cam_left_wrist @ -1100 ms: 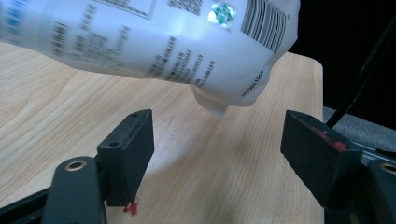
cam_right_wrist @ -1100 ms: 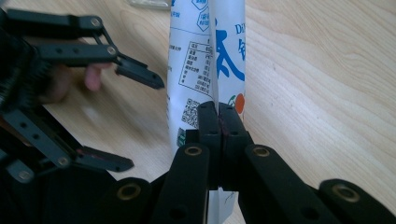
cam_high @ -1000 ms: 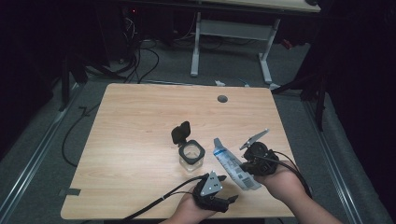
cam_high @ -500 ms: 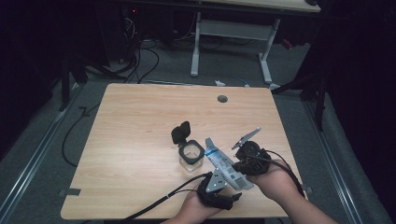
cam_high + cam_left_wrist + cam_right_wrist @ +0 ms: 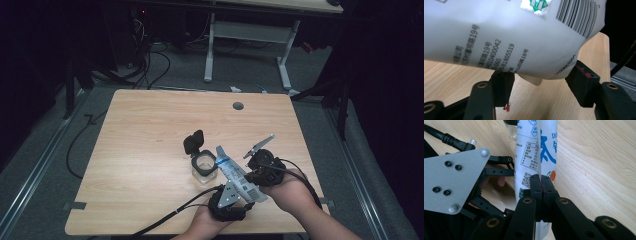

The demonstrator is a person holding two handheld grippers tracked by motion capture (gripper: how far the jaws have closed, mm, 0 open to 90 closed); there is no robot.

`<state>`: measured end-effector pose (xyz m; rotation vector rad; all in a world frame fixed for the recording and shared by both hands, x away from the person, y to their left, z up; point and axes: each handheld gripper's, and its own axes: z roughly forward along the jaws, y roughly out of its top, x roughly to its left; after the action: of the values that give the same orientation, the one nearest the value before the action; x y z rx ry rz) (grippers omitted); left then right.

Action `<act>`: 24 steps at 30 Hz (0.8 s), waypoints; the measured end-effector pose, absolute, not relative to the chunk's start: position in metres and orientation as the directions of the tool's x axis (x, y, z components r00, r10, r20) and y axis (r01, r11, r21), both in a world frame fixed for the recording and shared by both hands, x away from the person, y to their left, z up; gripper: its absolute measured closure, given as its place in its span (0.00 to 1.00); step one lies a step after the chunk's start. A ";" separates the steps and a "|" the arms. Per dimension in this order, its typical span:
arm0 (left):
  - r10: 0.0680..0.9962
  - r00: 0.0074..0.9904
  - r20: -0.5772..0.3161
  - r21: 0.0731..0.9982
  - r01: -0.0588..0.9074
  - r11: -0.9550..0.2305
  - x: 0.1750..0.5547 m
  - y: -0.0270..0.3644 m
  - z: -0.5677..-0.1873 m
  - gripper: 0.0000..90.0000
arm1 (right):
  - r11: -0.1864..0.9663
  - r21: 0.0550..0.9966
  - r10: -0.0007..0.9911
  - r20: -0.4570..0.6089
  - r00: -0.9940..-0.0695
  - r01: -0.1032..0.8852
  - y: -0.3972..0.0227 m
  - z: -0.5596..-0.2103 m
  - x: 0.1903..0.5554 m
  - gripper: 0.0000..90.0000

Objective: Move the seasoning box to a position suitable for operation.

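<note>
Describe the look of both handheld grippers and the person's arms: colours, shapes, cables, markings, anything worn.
Both grippers are black linkage frames with brass-coloured pivot rivets. The left gripper carries a grey three-cornered plate with black screws; its blocky fingers show red smudges. Thick black cables trail from both, the right gripper included. The forearms are bare, without sleeves.

Dim surroundings; blurred, overexposed close-ups

Far tabletop [image 5: 150,130] open, jar [image 5: 204,167] and pouch [image 5: 235,172] crowding near edge
</note>
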<state>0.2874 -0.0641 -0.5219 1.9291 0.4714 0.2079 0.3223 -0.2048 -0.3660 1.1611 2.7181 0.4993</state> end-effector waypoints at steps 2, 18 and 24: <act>0.417 0.906 -0.067 0.914 0.223 -0.338 0.286 -0.063 -0.521 0.48 | 0.642 0.355 0.727 0.001 -0.687 0.680 -0.204 -0.366 0.322 1.00; 0.402 0.915 -0.037 0.917 0.191 -0.350 0.280 -0.062 -0.519 0.52 | 0.648 0.300 0.732 0.007 -0.681 0.700 -0.197 -0.362 0.325 1.00; 0.402 0.915 -0.034 0.918 0.187 -0.349 0.279 -0.061 -0.518 0.52 | 0.652 0.267 0.734 0.012 -0.679 0.710 -0.194 -0.363 0.329 1.00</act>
<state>0.2787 -0.0614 -0.5180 1.9365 0.4296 0.2360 0.3293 -0.1938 -0.3630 1.2129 2.7662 0.3835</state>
